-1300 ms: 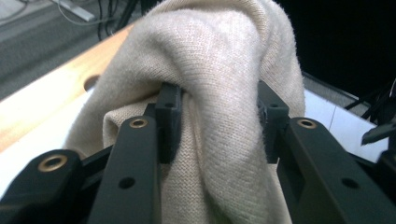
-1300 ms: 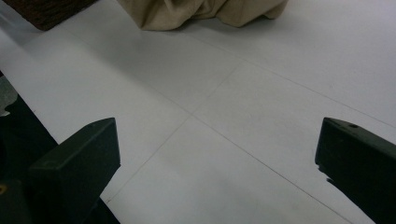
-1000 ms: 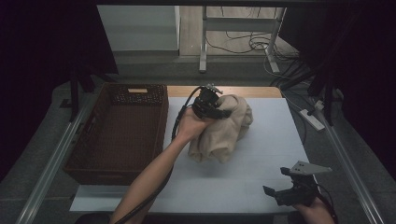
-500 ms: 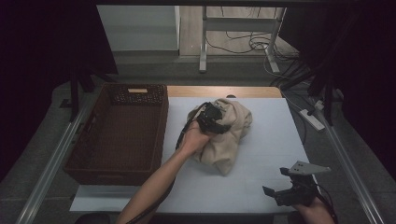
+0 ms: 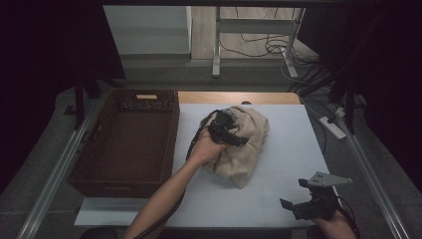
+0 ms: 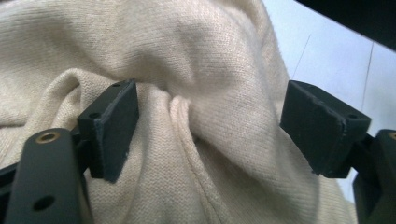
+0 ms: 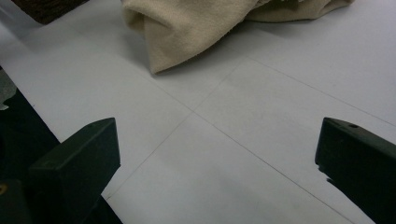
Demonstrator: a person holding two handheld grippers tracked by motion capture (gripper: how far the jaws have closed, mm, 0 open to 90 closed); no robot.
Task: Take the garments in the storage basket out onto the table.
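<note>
resting: my left claw sits on the cream sweater, jaws just been opening, a raised fold between the pads but not pinched
left hand: behind the claw, near the sweater's left edge
sweater: bunched mid table, just right of the brown wicker basket
right claw: jaws wide, holding nothing, low at the table's near right corner, well apart from the sweater

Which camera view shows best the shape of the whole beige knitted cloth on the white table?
The high view: the whole beige knitted cloth lies bunched on the white table, beside the brown woven basket. The left gripper view shows close-up folds of it. The right gripper view shows its near edge.
</note>
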